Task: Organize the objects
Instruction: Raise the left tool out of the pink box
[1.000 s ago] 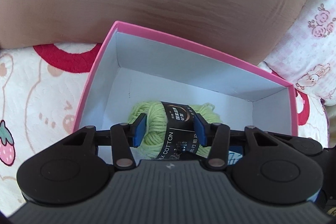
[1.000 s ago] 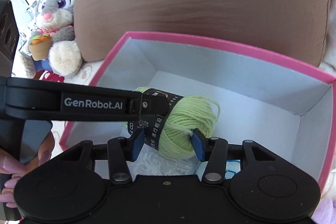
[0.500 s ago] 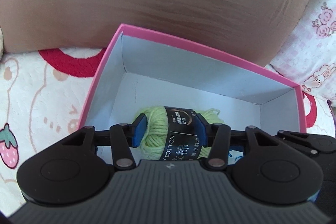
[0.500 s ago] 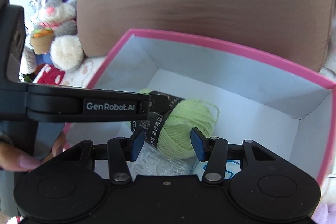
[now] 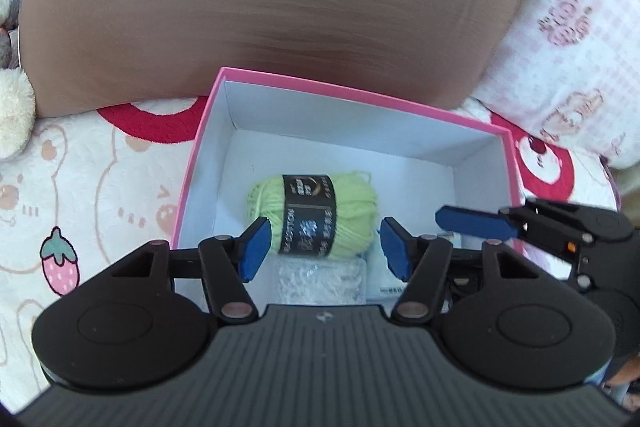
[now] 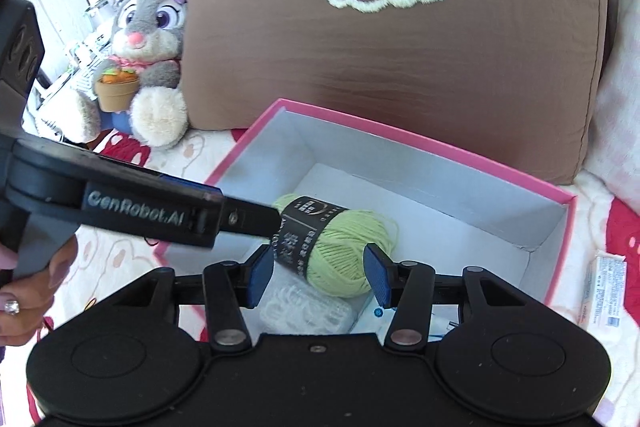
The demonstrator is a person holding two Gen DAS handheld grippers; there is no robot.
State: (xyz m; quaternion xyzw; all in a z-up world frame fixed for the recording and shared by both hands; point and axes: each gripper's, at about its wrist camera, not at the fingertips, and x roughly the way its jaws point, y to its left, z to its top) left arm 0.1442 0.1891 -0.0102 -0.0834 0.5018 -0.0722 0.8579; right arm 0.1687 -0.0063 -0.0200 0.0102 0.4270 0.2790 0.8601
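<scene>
Right wrist view, "GenRobot.AI" on left gripper [image 6: 276, 223], yarn [image 5: 312, 215] band reading "COTTON", lying in pink box [image 5: 188, 179], beyond both just-widened left fingers [image 5: 256, 243], released, right gripper [image 6: 318, 273] parted, gripping nothing

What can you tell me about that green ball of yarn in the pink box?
The light green yarn skein is a plump, soft-looking bundle of wound strands, wrapped round its middle by a black paper band printed with "COTTON" and a round gold emblem. A loose strand end curls from its far right side. It lies on its side on the white floor of the open pink box, near the front, against a clear plastic packet. No gripper pads press on it.
</scene>
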